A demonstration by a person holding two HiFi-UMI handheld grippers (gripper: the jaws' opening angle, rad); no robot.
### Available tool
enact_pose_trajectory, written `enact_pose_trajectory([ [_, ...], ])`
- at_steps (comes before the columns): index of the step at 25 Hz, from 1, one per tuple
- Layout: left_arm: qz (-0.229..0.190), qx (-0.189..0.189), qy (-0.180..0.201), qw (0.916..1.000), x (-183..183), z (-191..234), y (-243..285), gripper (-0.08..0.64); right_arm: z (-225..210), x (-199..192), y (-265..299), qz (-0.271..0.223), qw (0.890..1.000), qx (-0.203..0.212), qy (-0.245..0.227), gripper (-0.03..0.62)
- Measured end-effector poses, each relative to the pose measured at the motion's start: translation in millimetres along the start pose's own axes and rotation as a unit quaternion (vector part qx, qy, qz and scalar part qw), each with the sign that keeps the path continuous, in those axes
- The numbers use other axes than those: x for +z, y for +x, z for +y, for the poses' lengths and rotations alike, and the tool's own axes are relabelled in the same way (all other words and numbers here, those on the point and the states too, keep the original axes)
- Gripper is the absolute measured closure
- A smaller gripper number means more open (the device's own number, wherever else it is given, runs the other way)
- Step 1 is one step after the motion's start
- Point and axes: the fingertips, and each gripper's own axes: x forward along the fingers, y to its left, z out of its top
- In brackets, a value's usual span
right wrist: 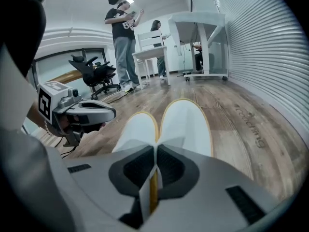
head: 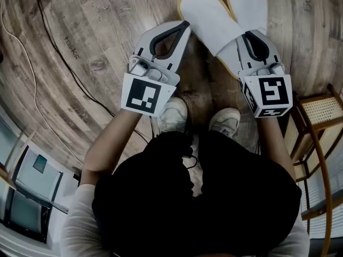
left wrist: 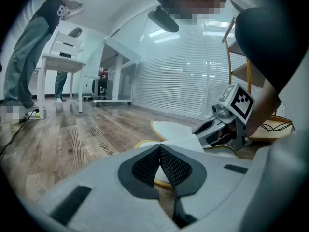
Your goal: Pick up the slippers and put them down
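Observation:
Two white slippers with yellow rims lie side by side, toes pointing away from me: one (head: 206,17) (right wrist: 137,129) and the other (head: 249,1) (right wrist: 186,122). My right gripper (head: 247,36) (right wrist: 155,149) is shut on their near edges, with white fabric and a yellow rim pinched between the jaws. The slippers are low by the wood floor; I cannot tell whether they touch it. My left gripper (head: 185,25) (left wrist: 160,149) is shut with nothing between its jaws, just left of the slippers (left wrist: 169,129). Each gripper shows in the other's view: the right gripper (left wrist: 200,129) and the left gripper (right wrist: 112,114).
My two pale shoes (head: 174,114) (head: 225,119) stand just behind the grippers. A black cable (head: 53,47) runs over the floor on the left. A wooden stool with a cane seat (head: 321,111) stands at the right. Farther off are a white table (left wrist: 63,62), an office chair (right wrist: 94,74) and standing people.

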Motion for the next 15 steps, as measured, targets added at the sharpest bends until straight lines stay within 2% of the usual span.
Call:
enact_pose_trajectory([
  [5, 0.013, 0.003, 0.001, 0.9999, -20, 1, 11, 0.549, -5, -24, 20, 0.027, 1.000, 0.012, 0.008, 0.562],
  [9, 0.018, -0.002, 0.009, 0.9998, -23, -2, 6, 0.549, -5, -29, 24, 0.029, 1.000, 0.000, 0.009, 0.514],
  [15, 0.028, 0.011, -0.005, 0.9995, -30, -4, 4, 0.549, -1, -31, 20, 0.037, 0.999, -0.001, 0.006, 0.468],
])
